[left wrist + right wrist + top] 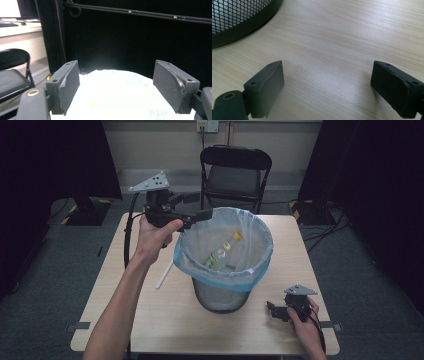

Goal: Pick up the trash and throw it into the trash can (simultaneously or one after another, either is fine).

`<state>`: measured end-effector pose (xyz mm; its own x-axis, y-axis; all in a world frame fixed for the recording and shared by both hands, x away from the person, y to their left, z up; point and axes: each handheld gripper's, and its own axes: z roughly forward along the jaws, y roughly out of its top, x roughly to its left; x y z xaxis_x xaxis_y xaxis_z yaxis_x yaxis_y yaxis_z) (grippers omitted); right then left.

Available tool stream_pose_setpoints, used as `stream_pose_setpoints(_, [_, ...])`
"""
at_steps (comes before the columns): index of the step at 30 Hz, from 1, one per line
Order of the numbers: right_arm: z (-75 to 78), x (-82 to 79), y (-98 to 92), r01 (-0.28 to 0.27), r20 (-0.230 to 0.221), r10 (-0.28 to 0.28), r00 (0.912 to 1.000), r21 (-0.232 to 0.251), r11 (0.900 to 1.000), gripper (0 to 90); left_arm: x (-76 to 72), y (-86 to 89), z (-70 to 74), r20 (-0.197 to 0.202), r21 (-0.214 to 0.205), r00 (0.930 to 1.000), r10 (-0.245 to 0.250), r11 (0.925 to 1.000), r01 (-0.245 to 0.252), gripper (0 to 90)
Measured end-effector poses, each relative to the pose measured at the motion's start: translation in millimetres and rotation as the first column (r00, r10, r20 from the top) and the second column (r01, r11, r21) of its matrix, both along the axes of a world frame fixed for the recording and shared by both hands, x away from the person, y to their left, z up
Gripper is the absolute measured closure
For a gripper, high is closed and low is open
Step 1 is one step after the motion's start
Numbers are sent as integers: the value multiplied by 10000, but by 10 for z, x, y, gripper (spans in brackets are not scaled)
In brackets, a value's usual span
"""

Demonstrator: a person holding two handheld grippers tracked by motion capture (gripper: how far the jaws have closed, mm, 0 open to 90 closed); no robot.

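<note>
Your left gripper (204, 215) hangs in the upper middle of the high view, over the near-left rim of the bin (227, 292). Its jaws are wide apart and nothing is between them. In the left gripper view the black jaws stand at the two sides of the frame and only the white liner (117, 95) lies below them, so the gripper is empty.

A bottle (223, 251) with a yellow cap lies inside the bin, low in the bag. Its long axis runs from lower left to upper right in the high view, with the cap at the upper right end. So this one seems already put away.

What remains on the table (165, 320) is a thin white stick (164, 275), maybe a straw, I cannot tell. It lies just left of the bin, under your left wrist, and part of it is hidden behind the blue edge of the liner. Its long axis also goes from lower left to upper right. It is below and a little left of your left gripper in the frame, so I judge the left hand is the nearer one; it must come down and back toward you, with the jaws turned across the stick.

Your right gripper (274, 310) rests at the lower right of the frame, near the bin foot. Its jaws are wide too, with only bare wood between them.
</note>
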<state>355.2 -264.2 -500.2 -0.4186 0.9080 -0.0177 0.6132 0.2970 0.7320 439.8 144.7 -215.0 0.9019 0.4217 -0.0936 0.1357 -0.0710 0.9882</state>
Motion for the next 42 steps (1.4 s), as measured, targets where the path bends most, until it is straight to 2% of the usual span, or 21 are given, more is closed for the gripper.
stream_pose_setpoints(10, [1,1,4,16,-14,-16,10000,13,10000,103,25,150,-37,-173,161,9997,179,9997,-176,215])
stream_pose_setpoints(14, [1,1,4,24,-17,-24,10000,11,10000,104,33,243,-70,-394,28,9989,247,9997,-246,216])
stream_pose_setpoints(18, [2,1,4,33,-23,-33,10000,18,10000,104,41,344,-117,-441,-8,9981,424,9991,-425,215])
stream_pose_setpoints(22, [2,1,4,35,-27,-35,10000,22,10000,104,25,437,-164,-255,189,9966,778,9968,-774,209])
stream_pose_setpoints(25, [2,1,4,33,-24,-33,10000,21,10000,104,13,502,-204,-326,275,9955,889,9957,-880,213])
stream_pose_setpoints(27, [2,1,4,34,-26,-34,10000,23,10000,104,9,554,-243,-321,254,9934,1105,9936,-1097,220])
stream_pose_setpoints(31, [2,1,4,34,-25,-34,10000,23,10000,104,42,691,-365,-820,335,9861,1449,9892,-1425,251])
stream_pose_setpoints(33, [2,1,4,33,-25,-33,10000,22,10000,104,49,765,-423,-1054,167,9821,1558,9878,-1549,248])
stream_pose_setpoints(38, [2,1,4,34,-24,-34,10000,24,10000,104,58,932,-496,-1129,319,9746,1935,9810,-1911,232])
stream_pose_setpoints(42, [2,1,4,34,-26,-34,10000,22,10000,104,20,1042,-532,-1144,372,9731,1999,9797,-1969,238])
